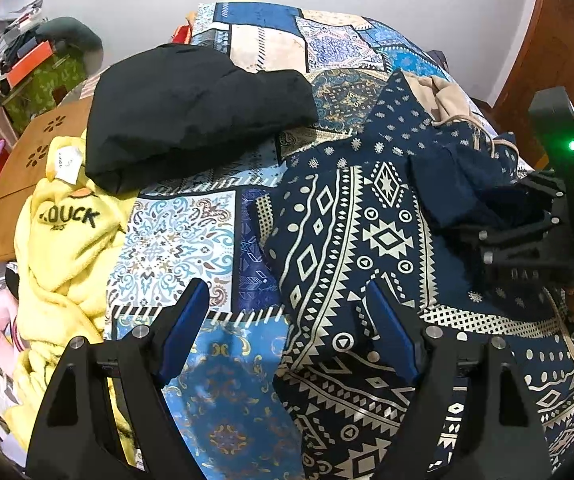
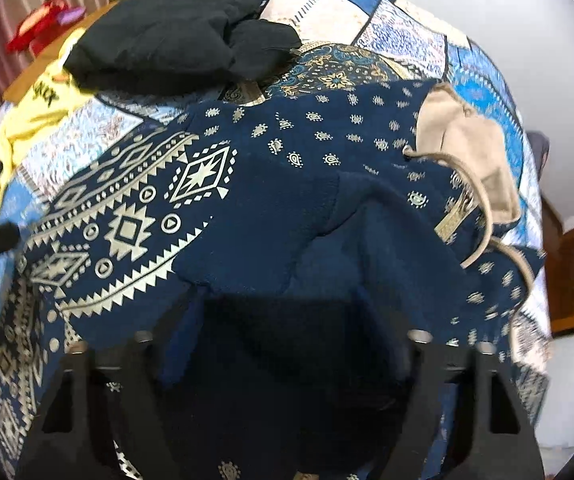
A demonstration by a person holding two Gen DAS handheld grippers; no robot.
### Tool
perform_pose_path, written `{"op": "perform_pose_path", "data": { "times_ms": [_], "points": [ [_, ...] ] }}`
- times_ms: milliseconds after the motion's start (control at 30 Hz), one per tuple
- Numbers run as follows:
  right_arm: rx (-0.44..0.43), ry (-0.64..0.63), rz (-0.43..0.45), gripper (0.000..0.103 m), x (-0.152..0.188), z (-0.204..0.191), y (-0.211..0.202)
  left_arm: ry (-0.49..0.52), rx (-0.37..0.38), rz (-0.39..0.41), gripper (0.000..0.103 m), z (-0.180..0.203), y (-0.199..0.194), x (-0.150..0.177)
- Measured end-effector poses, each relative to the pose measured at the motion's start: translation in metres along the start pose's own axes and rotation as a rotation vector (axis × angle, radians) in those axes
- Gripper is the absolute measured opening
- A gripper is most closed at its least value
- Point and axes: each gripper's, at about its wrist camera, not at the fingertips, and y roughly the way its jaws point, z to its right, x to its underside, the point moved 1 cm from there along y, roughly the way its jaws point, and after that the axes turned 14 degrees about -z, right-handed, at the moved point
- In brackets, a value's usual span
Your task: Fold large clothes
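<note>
A navy hoodie with a cream geometric print (image 1: 351, 248) lies on the patchwork bedspread (image 1: 175, 236); it fills the right wrist view (image 2: 247, 184), with its beige-lined hood (image 2: 475, 160) at the upper right. My left gripper (image 1: 287, 324) is open and empty, just above the hoodie's left edge. My right gripper (image 1: 527, 228) shows at the right of the left wrist view with dark navy fabric bunched at its jaws. In the right wrist view the fabric (image 2: 287, 340) covers the fingers, which stand wide apart; whether they grip it is unclear.
A folded black garment (image 1: 191, 112) lies on the bed behind the hoodie. A yellow fleece garment (image 1: 67, 248) lies at the left edge. A wooden board (image 1: 19, 168) and clutter stand left of the bed. A wooden door (image 1: 547, 48) is at the far right.
</note>
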Motion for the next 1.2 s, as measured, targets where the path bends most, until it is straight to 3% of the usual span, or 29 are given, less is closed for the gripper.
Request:
{"op": "perform_pose_path", "data": {
  "times_ms": [67, 167, 400, 567, 700, 933, 1200],
  "points": [
    [0.001, 0.001, 0.008, 0.025, -0.001, -0.001, -0.001, -0.005, 0.003, -0.004, 0.08, 0.001, 0.001, 0.0],
    [0.018, 0.01, 0.041, 0.014, 0.004, -0.003, -0.012, -0.009, 0.015, 0.003, 0.08, 0.004, -0.001, 0.0],
    [-0.021, 0.101, 0.19, 0.012, 0.023, 0.025, -0.064, 0.003, 0.0, 0.011, 0.08, 0.012, -0.007, -0.004],
    [-0.035, 0.235, 0.337, 0.012, 0.049, 0.073, -0.115, -0.006, -0.017, 0.007, 0.08, 0.015, -0.006, -0.007],
    [-0.062, 0.34, 0.398, 0.012, 0.069, 0.108, -0.134, -0.041, -0.016, -0.009, 0.08, 0.013, 0.001, -0.012],
    [-0.075, 0.46, 0.362, 0.011, 0.109, 0.149, -0.122, -0.045, -0.043, -0.057, 0.08, 0.017, 0.022, -0.015],
    [-0.124, 0.546, 0.197, 0.011, 0.153, 0.18, -0.075, -0.027, -0.081, -0.111, 0.081, 0.02, 0.048, -0.008]
  ]
}}
